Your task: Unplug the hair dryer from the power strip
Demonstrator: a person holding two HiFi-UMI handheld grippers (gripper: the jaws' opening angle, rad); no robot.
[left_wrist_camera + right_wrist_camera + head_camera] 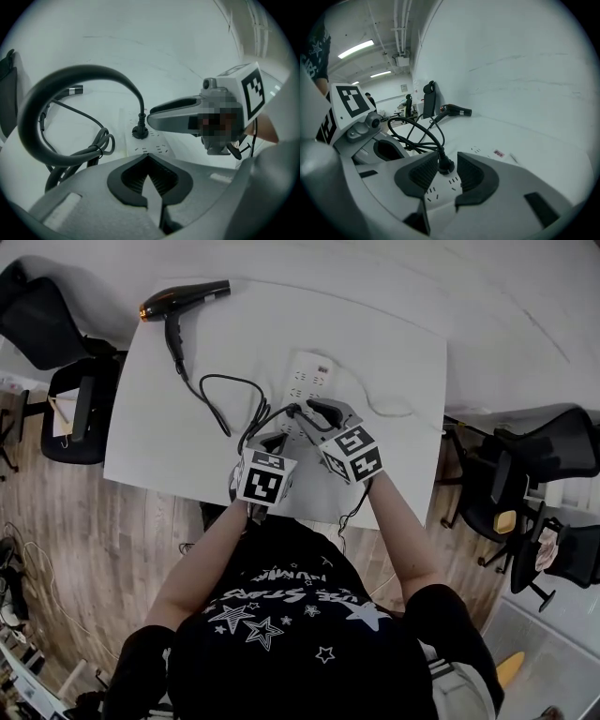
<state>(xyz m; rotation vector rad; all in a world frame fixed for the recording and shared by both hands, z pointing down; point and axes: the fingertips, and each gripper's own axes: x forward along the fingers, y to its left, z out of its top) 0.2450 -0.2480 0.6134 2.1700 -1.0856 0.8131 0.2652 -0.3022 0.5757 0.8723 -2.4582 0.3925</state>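
Fingers (423,172) of the right gripper (446,169) stand wide apart on either side of the round black plug (446,165). The plug sits upright, still seated in a socket of the long white power strip (309,371). A slim gap shows between the plug and the pad on the right of that gripper's view; whether the other pad touches it I cannot tell. The strip lies lengthways on the white table (394,362), from about the middle toward the near edge, and the plug is in its nearer half. The left gripper (149,158) sits just beside the right one, closer to the table's near edge. Its dark ribbed pads (132,176) are drawn together at the tips with nothing between them, and they angle down at the near end of the strip. The black hair dryer (183,298) lies on its side at the far left corner of the table, its handle pointing toward the near edge. Its black cord (220,395) runs from the handle across the table in loose loops, partly bundled. It then arches up and drops into the plug from above.
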